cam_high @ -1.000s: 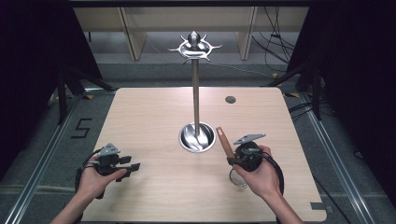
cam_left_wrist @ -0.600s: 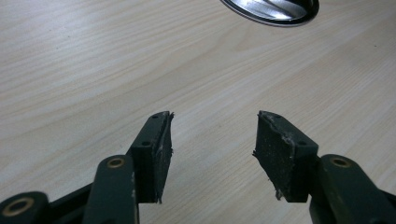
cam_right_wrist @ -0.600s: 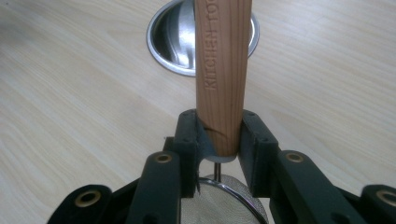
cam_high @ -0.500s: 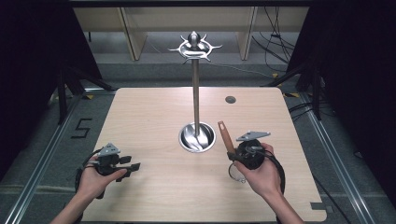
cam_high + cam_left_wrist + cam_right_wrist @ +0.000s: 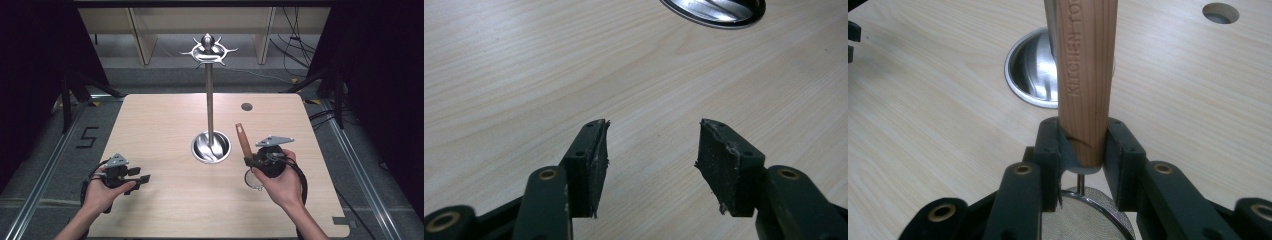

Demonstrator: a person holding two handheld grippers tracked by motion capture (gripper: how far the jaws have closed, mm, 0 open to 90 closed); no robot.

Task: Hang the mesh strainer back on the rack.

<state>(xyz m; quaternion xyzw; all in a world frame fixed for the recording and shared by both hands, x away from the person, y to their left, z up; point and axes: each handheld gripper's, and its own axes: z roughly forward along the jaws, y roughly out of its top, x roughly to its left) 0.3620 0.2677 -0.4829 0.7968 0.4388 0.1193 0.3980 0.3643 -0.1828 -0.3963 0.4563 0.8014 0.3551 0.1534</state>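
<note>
- The wooden handle is carrying stamped capitals running along its length, reading "KITCHEN TO" before the frame is cutting the word off.
- A dark "5" marking is sitting on the floor left of the surface.
- The right tongs are clenching the lower end of that handle, one black pad pressing on each side; the handle is a smooth, rounded reddish-brown stick with fine straight grain.
- In the high view the handle is rising from the right tongs, leaning slightly far and left, with a small hole near its tip.
- Below the handle a thin metal stem is leading into a round fine-mesh strainer, its rim shiny; in the high view the wire ring is hanging just under the right hand, near the surface's near right part.
- The left tongs are standing released, their two black blocks with frayed rubbery pads gaping over bare wood; in the high view the left hand is holding them low at the near left.
- The surface is pale wood-grain laminate with rounded corners and a round cable hole at the far right.
- A polished metal stand is rising from the middle: a shiny dished round base, a slim straight pole, and a crown of curved hooks at the top.
</note>
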